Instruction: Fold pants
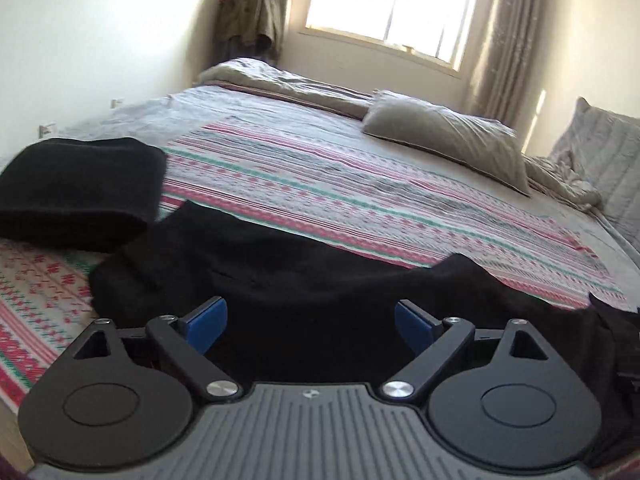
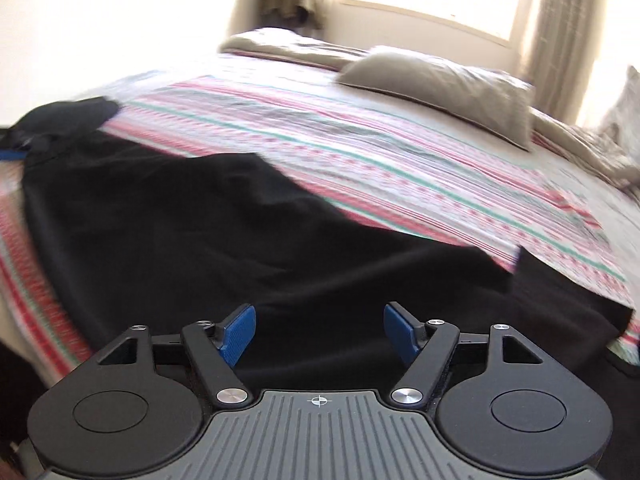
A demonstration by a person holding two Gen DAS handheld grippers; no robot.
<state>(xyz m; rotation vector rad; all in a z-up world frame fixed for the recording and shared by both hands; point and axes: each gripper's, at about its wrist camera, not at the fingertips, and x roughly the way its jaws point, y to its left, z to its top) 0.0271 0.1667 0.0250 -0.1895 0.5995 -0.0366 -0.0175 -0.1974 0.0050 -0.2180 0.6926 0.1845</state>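
Note:
Black pants [image 1: 280,280] lie spread along the near edge of the bed, on a striped pink, green and white blanket [image 1: 320,184]. In the right wrist view the pants [image 2: 200,240] run from the far left to the right edge. My left gripper [image 1: 310,324] is open just above the pants, its blue pads [image 1: 206,326] wide apart and empty. My right gripper [image 2: 320,330] is open over the pants too, with nothing between its blue pads [image 2: 239,332]. The left gripper's blue tip [image 2: 12,155] shows at the far left of the right wrist view.
A folded black garment [image 1: 76,192] sits on the blanket at the left. A grey pillow [image 1: 448,136] and a rumpled grey duvet [image 1: 288,84] lie further back. A second pillow [image 1: 600,148] leans at the right. A window [image 1: 392,0] and curtains stand behind the bed.

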